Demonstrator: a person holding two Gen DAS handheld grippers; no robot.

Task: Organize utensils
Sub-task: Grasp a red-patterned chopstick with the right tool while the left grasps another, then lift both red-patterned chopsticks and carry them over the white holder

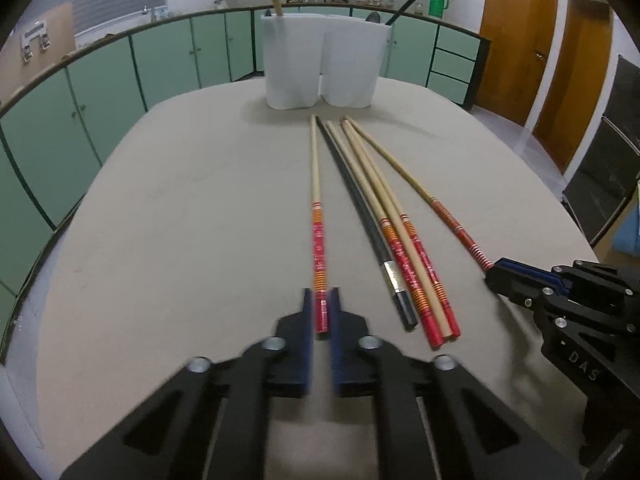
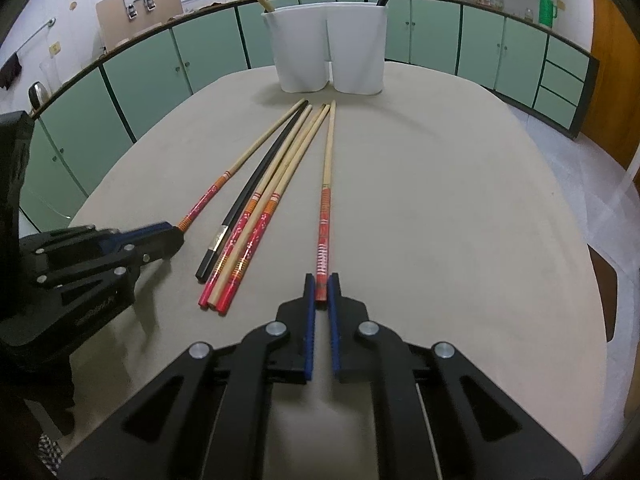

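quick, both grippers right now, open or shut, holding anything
left gripper: shut on the red end of the leftmost chopstick
right gripper: shut on the red end of the rightmost chopstick

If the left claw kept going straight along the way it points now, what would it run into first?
The left claw is shut on the red end of a chopstick and points down at the table, so the tabletop probably comes first; the white holder lies beyond. Depth is unclear.

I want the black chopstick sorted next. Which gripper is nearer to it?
Left, slightly. The left gripper, shut on a red-ended chopstick, has the black chopstick lying next to it; the right gripper holds the far-side chopstick, two chopsticks beyond.
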